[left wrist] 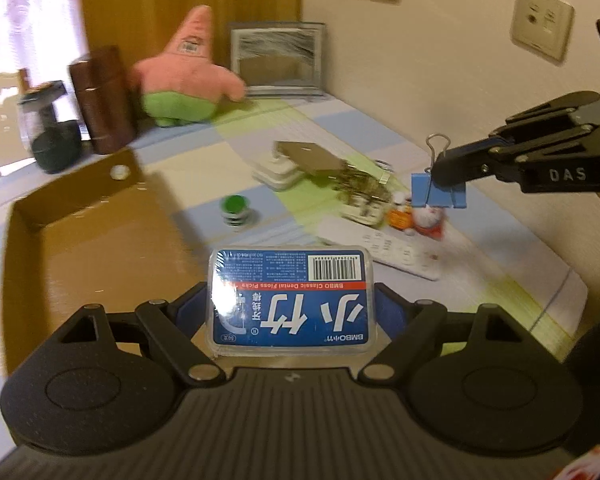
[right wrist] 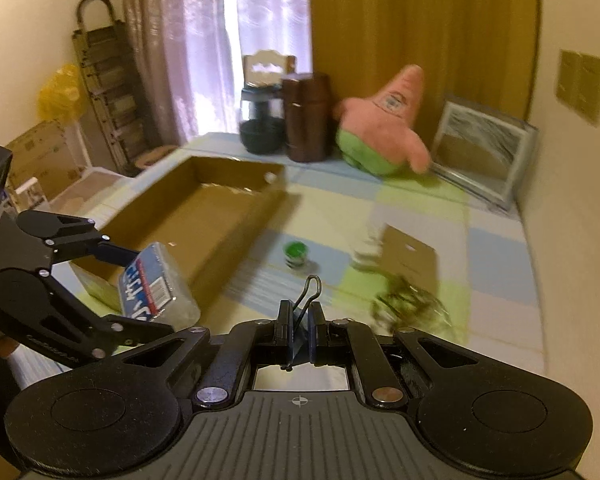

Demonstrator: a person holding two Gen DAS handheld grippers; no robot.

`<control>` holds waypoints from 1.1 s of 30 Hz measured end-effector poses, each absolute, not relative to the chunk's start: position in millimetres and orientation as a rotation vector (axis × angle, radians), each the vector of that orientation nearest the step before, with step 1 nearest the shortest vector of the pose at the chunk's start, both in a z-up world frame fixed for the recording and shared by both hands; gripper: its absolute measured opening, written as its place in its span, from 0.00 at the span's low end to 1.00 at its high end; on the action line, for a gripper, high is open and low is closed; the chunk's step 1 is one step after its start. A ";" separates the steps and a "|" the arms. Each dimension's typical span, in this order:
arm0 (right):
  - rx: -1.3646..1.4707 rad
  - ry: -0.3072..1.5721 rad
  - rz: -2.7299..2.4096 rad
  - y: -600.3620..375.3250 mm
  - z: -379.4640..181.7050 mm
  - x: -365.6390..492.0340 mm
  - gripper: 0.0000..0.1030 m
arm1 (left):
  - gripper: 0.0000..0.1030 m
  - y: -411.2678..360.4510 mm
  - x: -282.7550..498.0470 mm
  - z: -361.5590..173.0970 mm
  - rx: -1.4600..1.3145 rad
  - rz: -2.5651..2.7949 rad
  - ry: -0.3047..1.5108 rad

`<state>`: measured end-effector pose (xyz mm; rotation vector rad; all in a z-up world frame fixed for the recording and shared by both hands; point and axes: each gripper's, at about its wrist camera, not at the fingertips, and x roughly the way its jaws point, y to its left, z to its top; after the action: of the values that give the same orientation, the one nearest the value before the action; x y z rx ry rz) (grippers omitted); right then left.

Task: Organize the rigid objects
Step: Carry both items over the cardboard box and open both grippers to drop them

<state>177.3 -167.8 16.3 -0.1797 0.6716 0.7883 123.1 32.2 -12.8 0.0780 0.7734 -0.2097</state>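
Right now the left gripper point(left wrist: 290, 300) is clamped on a blue floss-pick box point(left wrist: 290, 300), its fingers pressed against the two short ends, so the box's long axis runs crosswise between them, from nine to three o'clock in the left wrist view. The label faces up and reads upside down, with the barcode edge pointing away from the hand. It hangs above the table, at the near right corner of the open cardboard tray point(left wrist: 80, 236), which spreads toward ten o'clock. Over at two o'clock the right gripper point(left wrist: 440, 172) is closed tight on a blue binder clip point(left wrist: 438, 194); the clip's body hangs below the fingertips and its wire handles stick upward. From the right wrist view the clip point(right wrist: 300, 320) sits pinched edge-on, one wire loop pointing forward at twelve. Beneath it on the checked cloth point(left wrist: 480, 272) lie a white remote point(left wrist: 384, 248), a small figurine point(left wrist: 428, 220), a green-capped pot point(left wrist: 235, 208) and a blurred heap I cannot make out.
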 end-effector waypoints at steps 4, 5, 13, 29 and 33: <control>-0.183 0.658 0.834 -132.6 21.4 171.4 0.03 | 0.80 59.5 117.2 -2.9 0.066 -0.145 0.770; -0.182 0.656 0.844 -124.8 21.9 170.8 0.03 | 0.80 67.8 115.3 -0.6 0.063 -0.126 0.771; -0.184 0.657 0.886 -57.6 19.3 169.5 0.03 | 0.80 126.6 105.4 8.2 0.029 0.006 0.774; -0.246 0.727 0.900 17.7 -10.6 176.3 0.03 | 0.80 182.8 121.1 -15.9 -0.043 0.104 0.807; -0.255 0.750 0.899 22.8 -20.6 177.6 0.03 | 0.80 184.0 122.2 -23.2 -0.052 0.097 0.816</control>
<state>177.6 22.8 -20.6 -0.2550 0.7497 0.8986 122.2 184.0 -23.2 -0.0519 0.8156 0.0974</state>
